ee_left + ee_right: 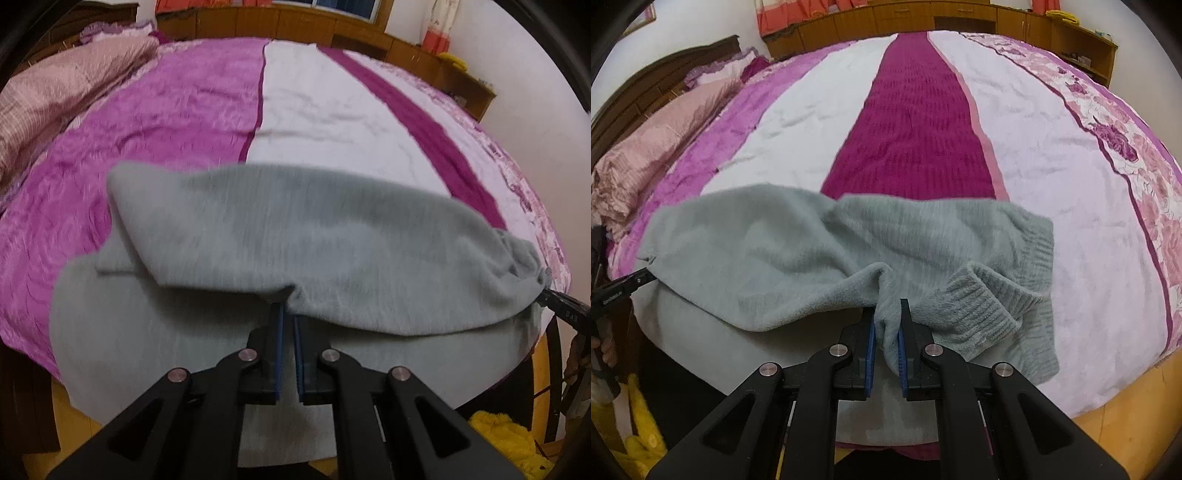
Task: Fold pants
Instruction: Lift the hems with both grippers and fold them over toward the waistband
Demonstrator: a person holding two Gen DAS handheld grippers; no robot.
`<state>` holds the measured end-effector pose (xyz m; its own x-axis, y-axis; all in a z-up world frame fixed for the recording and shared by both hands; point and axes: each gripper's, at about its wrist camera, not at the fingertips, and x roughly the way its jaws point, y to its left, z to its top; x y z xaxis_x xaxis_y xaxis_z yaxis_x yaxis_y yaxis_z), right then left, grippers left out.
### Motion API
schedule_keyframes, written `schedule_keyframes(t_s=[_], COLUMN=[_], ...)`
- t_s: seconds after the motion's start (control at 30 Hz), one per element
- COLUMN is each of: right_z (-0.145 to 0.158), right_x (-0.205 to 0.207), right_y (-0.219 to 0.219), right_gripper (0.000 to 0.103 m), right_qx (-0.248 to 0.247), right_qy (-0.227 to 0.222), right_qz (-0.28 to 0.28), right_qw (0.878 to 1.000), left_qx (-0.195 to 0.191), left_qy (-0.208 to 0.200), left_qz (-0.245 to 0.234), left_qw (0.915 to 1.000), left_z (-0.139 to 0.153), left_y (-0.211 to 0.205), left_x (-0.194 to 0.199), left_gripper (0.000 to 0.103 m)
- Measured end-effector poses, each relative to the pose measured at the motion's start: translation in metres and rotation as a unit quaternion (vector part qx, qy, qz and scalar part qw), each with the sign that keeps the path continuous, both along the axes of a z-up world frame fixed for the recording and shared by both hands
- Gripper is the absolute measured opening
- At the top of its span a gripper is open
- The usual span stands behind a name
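Two hand-held grippers, both clamped on the grey pants (314,236). Left hand-held gripper (288,306): blue pads nearly together, pinching a thin fold edge of fabric at the tips, at 6 o'clock in the left wrist view. I hold that fold lifted above a lower grey layer that lies flat on the bed (166,122) near its front edge. Pink pillow (55,96) sits at 10 o'clock, wooden cabinets (258,22) at 12. Tip of my other hand-held gripper shows at 3 o'clock, under the gathered end of the pants.

Right hand-held gripper (887,321): pads set a bit wider, a thick bunch of fleece squeezed between them. Ribbed cuffs (982,302) hang just right of the fingers, at 4 o'clock, one folded over the other. Pants span 9 to 3 o'clock across the bedspread's dark magenta stripe (912,129). Left hand-held gripper's tip is visible at 9 o'clock, touching the far fabric corner. Left wrist view is motion-blurred.
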<state>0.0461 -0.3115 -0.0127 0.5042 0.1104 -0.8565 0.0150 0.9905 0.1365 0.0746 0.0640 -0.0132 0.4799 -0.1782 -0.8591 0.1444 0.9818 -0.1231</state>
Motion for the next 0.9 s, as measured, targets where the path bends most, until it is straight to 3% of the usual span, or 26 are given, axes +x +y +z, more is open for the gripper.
schedule_keyframes(t_s=[0.07,0.3,0.43,0.53,0.73,0.9], right_z=[-0.006,-0.026,-0.028,-0.022,-0.005,-0.003], right_x=[0.0,0.002,0.002,-0.002,-0.025,-0.042], right_y=[0.0,-0.006,-0.002,-0.002,-0.003,-0.008], right_gripper=[0.003,0.005,0.008,0.009,0.018,0.02], right_qx=[-0.001,0.01,-0.001,-0.001,0.009,0.023], right_qy=[0.007,0.024,0.019,0.014,-0.003,0.005], right_qz=[-0.002,-0.03,-0.03,-0.028,-0.039,-0.052], right_qw=[1.0,0.999,0.999,1.0,0.999,0.998], left_qx=[0.007,0.0,-0.001,-0.023,-0.098,-0.142], left_qy=[0.01,0.016,0.012,0.009,0.015,0.02], left_qz=[0.005,0.005,0.001,0.003,0.032,0.042], left_qw=[0.9999,0.9999,0.9999,0.9997,0.9945,0.9888], left_z=[-0.008,-0.016,-0.014,-0.01,-0.003,-0.001], left_y=[0.0,0.001,-0.004,-0.003,0.01,0.009], left_x=[-0.001,-0.003,-0.006,-0.009,-0.015,-0.016], left_gripper=[0.014,0.024,0.037,0.044,0.044,0.044])
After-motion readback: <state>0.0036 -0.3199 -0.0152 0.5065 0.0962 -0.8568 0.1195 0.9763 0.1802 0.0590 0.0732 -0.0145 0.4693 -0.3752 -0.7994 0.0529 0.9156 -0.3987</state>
